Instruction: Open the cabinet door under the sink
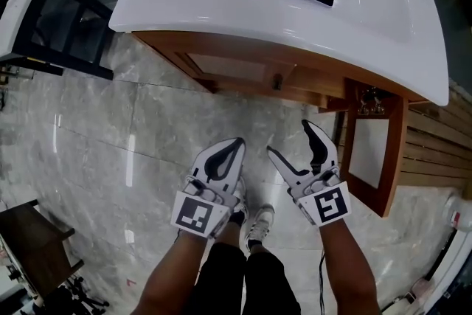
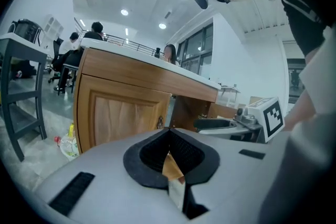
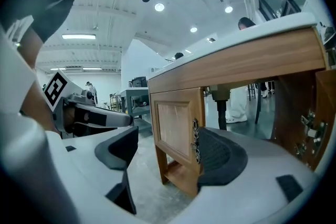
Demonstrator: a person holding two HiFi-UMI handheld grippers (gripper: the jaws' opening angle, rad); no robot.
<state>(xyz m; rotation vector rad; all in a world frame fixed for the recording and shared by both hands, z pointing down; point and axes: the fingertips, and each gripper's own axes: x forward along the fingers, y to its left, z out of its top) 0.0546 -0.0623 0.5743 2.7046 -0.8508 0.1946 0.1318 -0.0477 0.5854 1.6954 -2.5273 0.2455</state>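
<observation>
Wood: one shut door (image 1: 232,68), one open door (image 1: 369,151).

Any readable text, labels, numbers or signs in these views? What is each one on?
No readable text in any view.
The black-and-white square marker on the left gripper, and its twin on the right gripper: patterns, no words.
The clear plastic bottle with a yellow cap: any label is too blurred to read.

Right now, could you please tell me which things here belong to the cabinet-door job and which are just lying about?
Job: open cabinet door, closed door, sink, right gripper.
Lying about: black-framed table, plastic bottle, dark stand.
</observation>
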